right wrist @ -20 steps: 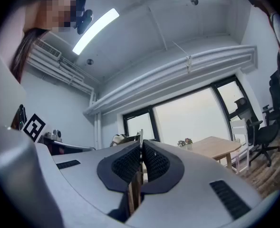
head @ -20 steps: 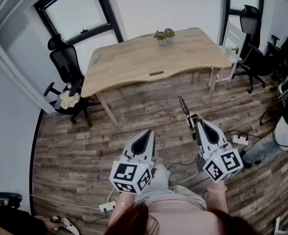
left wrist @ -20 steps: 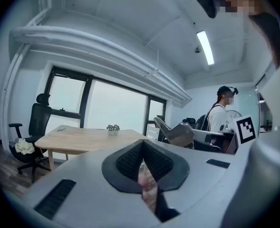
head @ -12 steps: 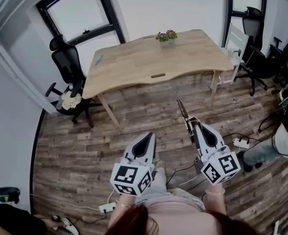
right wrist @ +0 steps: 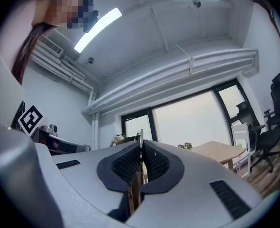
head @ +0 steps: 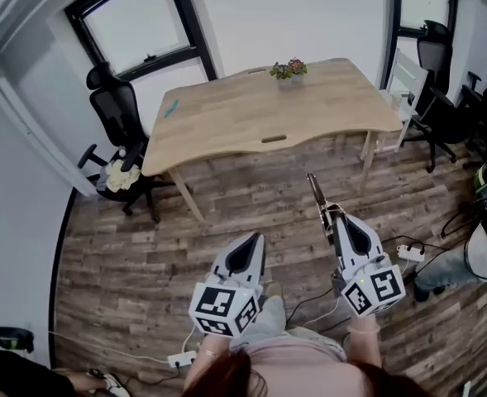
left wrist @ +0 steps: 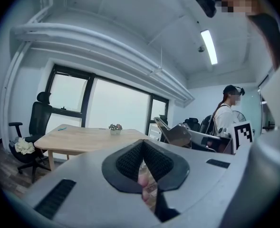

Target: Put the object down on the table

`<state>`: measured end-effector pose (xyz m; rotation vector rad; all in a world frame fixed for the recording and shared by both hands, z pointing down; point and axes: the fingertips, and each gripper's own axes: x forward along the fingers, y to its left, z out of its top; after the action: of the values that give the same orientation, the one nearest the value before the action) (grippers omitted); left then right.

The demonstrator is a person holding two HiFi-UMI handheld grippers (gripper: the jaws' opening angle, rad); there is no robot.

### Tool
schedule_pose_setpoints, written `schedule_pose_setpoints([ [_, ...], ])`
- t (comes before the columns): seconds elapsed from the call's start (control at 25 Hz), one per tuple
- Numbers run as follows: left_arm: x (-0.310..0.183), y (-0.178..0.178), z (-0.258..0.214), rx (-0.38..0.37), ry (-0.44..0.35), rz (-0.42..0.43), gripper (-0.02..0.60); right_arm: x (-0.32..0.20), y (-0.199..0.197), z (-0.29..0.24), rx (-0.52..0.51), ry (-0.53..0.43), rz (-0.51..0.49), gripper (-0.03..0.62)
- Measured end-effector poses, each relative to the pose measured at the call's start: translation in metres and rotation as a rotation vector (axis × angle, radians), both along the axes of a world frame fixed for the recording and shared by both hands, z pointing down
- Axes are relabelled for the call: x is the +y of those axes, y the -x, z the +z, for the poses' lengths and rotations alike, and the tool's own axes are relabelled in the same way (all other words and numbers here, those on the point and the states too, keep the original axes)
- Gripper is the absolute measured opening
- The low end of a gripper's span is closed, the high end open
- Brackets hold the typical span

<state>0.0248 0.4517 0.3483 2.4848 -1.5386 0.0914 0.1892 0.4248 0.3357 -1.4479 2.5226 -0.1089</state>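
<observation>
My right gripper point(head: 336, 214) is shut on a thin flat tool point(head: 316, 193) with a wooden handle. The blade sticks out past the jaws and points toward the wooden table point(head: 251, 118) farther ahead. In the right gripper view the handle point(right wrist: 134, 190) is pinched between the pads and the narrow blade rises above them. My left gripper point(head: 252, 240) hangs beside it over the floor, shut with nothing in it. Its pads point(left wrist: 151, 163) meet at the tip in the left gripper view. Both grippers are well short of the table.
A small flower pot point(head: 290, 69) and a blue item point(head: 170, 107) sit on the table. A black office chair point(head: 115, 118) stands at its left, a white chair point(head: 403, 81) and dark chairs point(head: 446, 106) at its right. Power strips point(head: 410, 253) and cables lie on the floor. A person point(head: 484, 251) stands at the right.
The table has shifted slightly lower and to the right in the head view. Both grippers keep their pose, and the tool stays in the right one.
</observation>
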Motion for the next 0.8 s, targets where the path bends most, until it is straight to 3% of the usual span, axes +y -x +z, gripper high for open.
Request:
schedule_pose_setpoints([
  [0.8,-0.102,0.049,0.009,0.031,0.024,-0.012,0.002,-0.109,0.054,0.004,0.055,0.021,-0.024,0.002],
])
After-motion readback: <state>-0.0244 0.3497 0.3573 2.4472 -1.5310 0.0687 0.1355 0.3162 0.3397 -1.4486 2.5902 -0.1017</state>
